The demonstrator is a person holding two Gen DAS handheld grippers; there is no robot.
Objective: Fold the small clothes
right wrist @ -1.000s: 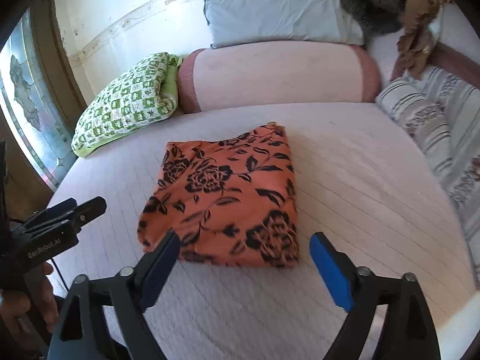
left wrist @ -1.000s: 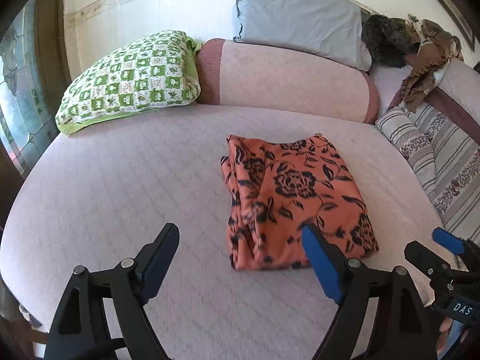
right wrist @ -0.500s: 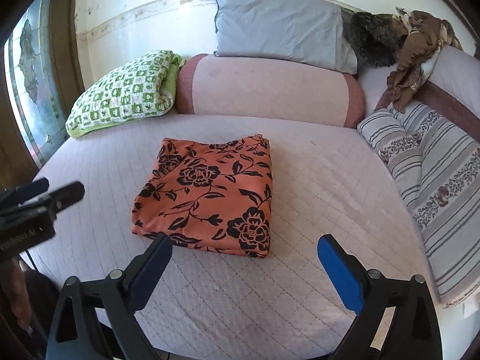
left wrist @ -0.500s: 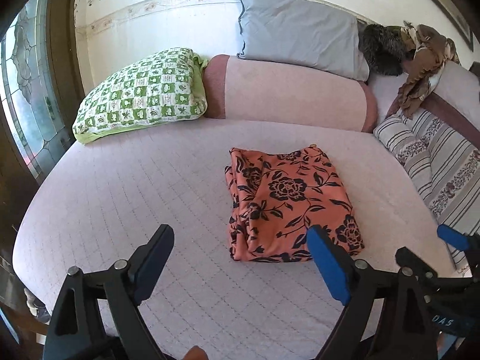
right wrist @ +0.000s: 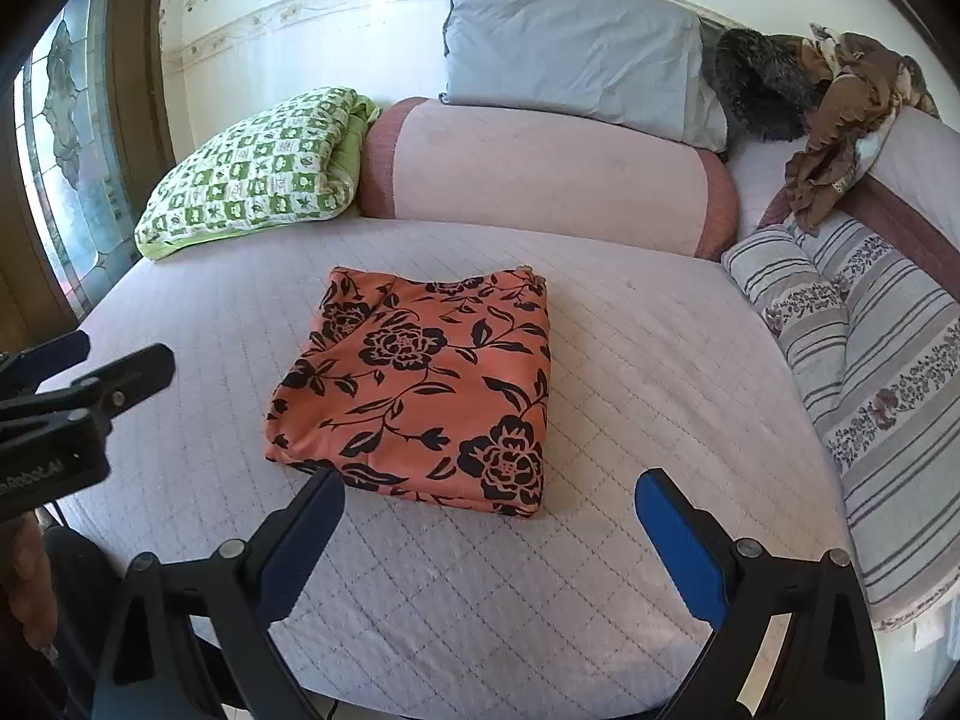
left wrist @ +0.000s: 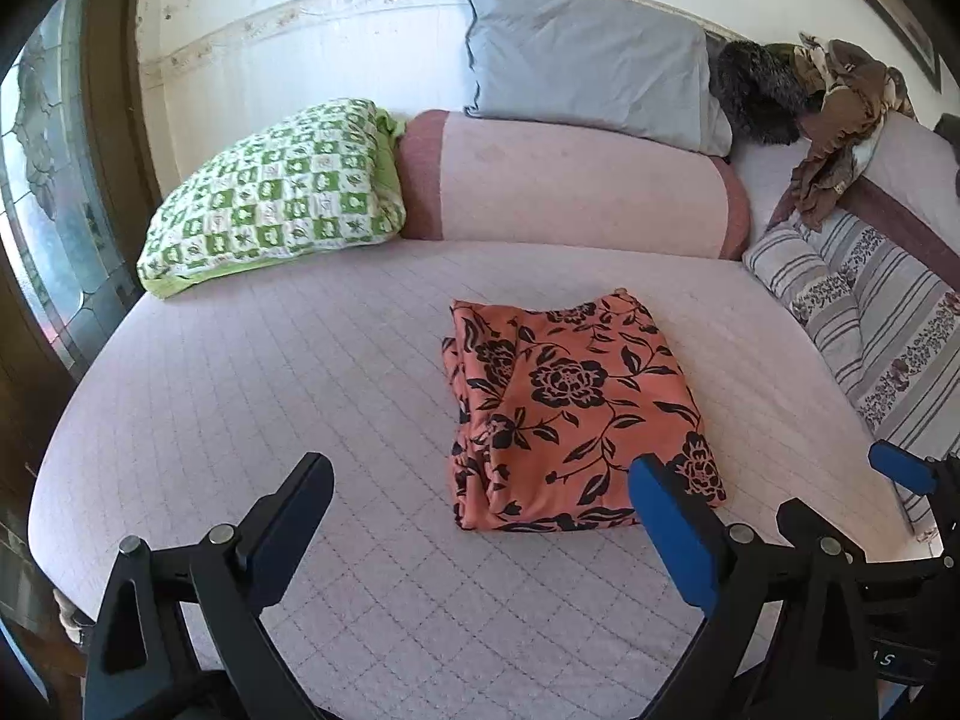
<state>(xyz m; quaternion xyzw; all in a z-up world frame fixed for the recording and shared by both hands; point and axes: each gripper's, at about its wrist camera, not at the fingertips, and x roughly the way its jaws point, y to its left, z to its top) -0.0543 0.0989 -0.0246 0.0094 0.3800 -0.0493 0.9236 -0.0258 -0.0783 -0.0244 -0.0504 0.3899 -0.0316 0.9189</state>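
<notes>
Both tongs are empty right now. Left tongs point(left wrist: 480, 498) have their jaws spreading apart at this moment with nothing between the pads, just hovering over the near edge of the bed point(left wrist: 240, 390). Right tongs point(right wrist: 489, 510) are spread wide too, nothing gripped, also hanging over the near part of the bed. You can see each set from the other camera: the right ones poke in at the right edge of the left view, the left ones at the left edge of the right view, with a bit of the person's hand point(right wrist: 24, 588) underneath. The folded cloth point(left wrist: 570, 408), orange with black flowers, lies flat on the pale quilted bed cover, roughly mid-bed, beyond the fingertips of both tongs and not touched by either. It looks like a tidy rectangle, with layered edges showing along its left side in the left view. At the back there's a long pink bolster point(left wrist: 570, 180) with a grey pillow point(left wrist: 588, 84) leaning on it, a green checked pillow point(left wrist: 270, 192) to the left, and a striped blanket point(left wrist: 870, 312) along the right side. Some brown clothes point(left wrist: 840, 120) are heaped in the far right corner.
</notes>
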